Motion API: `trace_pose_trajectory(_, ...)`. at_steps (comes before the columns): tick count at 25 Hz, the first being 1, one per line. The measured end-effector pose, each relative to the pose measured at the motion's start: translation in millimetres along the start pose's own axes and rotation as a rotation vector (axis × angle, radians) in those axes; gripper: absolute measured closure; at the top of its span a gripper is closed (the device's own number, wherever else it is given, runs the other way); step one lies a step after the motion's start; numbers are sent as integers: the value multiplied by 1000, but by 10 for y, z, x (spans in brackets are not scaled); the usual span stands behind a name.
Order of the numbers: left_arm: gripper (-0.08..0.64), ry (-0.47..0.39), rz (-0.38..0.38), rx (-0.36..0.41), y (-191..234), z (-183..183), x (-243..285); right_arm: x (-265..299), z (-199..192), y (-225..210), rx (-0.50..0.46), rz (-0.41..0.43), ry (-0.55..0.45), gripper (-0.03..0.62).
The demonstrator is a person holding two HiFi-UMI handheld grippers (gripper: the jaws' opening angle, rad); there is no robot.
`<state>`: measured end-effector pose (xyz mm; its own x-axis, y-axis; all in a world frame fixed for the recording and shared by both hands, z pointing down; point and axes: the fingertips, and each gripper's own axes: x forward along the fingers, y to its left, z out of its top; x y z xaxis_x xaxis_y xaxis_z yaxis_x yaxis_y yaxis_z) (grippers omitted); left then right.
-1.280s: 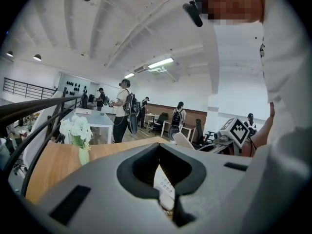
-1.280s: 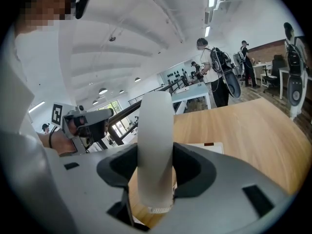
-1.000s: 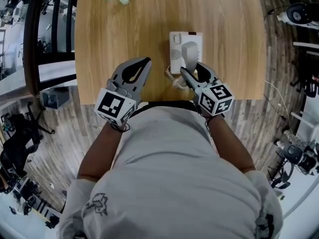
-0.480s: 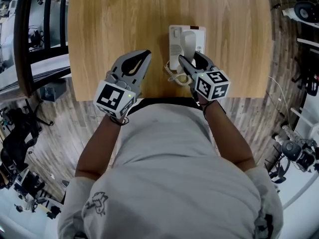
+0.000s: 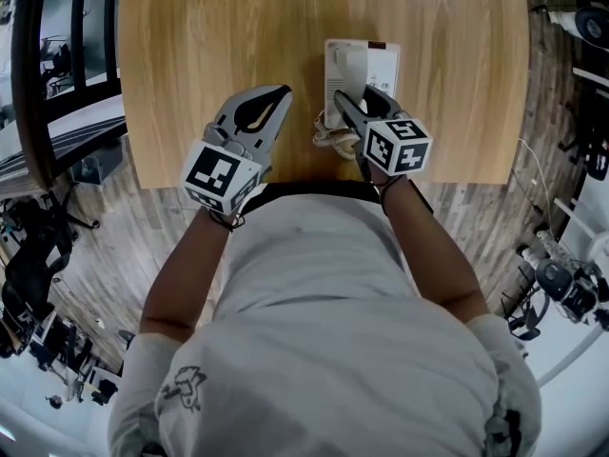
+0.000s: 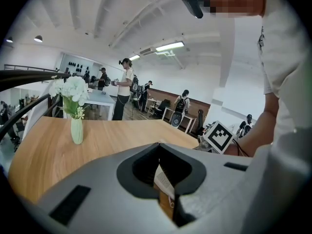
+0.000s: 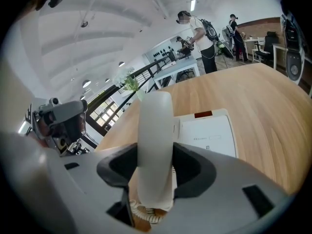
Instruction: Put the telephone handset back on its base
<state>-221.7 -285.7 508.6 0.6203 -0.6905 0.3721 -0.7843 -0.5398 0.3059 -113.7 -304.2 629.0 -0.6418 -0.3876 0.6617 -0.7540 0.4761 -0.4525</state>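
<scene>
Clamping a white, rounded plastic telephone handset point(image 7: 155, 116) between its two grey jaws, the right gripper point(image 5: 354, 94) reaches out over the near edge of the light wooden table point(image 5: 190, 46). The jaws press on the handset's two sides about halfway along its length. The handset lies lengthwise over the left half of the flat white rectangular telephone base point(image 5: 383, 65), which sits on the table and has a small red mark on its far edge. Neither view settles whether the handset touches the cradle. A white coiled cord point(image 5: 331, 139) hangs bunched below the handset's near end, by the table's edge.

To the left, well apart from the phone, the left gripper point(image 5: 282, 93) hovers over the table with its jaw tips pressed together and nothing between them. A pale green vase of white flowers point(image 6: 75, 116) stands farther back on the table.
</scene>
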Motion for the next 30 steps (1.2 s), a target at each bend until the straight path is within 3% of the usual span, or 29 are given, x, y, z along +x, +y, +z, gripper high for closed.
trace_pose_trajectory(16,554,29,-18,-39,113,-91,181,245,-99,-112,72,-31,75,367)
trace_pose_trajectory(30,554,45,-11,-55,183,-137,176,319,-159,-158,130,-58,83,367)
